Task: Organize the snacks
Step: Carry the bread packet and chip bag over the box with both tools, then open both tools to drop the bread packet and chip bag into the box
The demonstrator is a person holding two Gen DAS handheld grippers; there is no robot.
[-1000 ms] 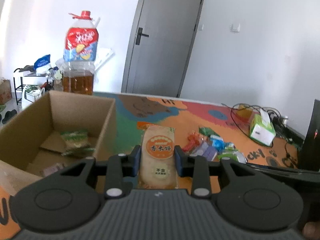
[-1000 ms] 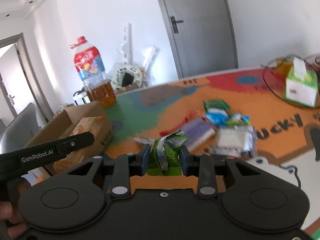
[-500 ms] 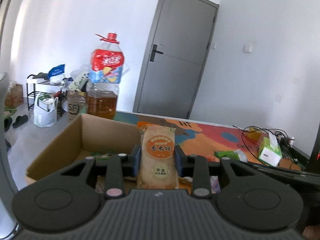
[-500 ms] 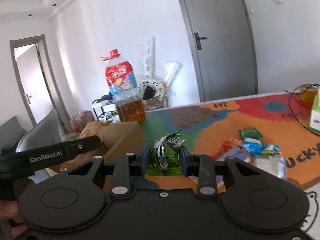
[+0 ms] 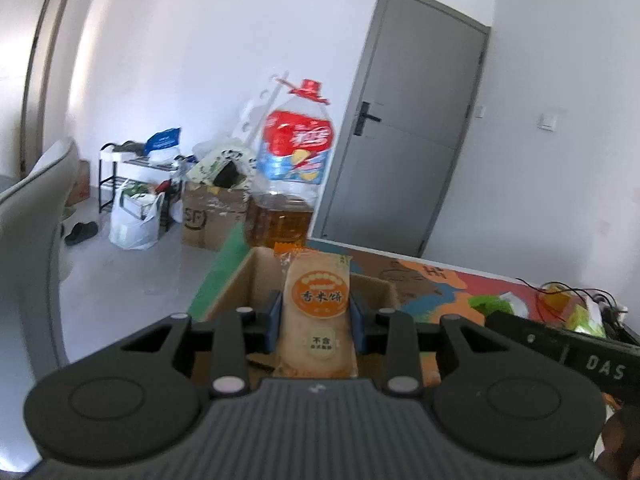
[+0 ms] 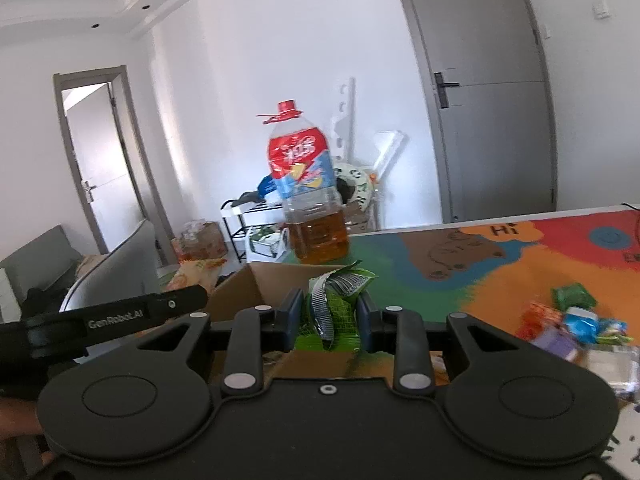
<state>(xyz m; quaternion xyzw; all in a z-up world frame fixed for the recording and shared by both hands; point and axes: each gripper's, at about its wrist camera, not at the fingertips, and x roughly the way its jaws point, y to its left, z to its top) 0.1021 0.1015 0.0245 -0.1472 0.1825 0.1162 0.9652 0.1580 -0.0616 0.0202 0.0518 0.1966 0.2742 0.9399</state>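
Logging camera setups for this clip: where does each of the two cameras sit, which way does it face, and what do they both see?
Left wrist: on the left gripper, facing forward over the rice cracker packet it clamps, toward the cardboard box; a bit of hand shows bottom right.
Right wrist: on the right gripper, facing forward over its green snack packet; the left gripper and fingers show at left.
Shared: box, oil bottle, grey door, colourful table.
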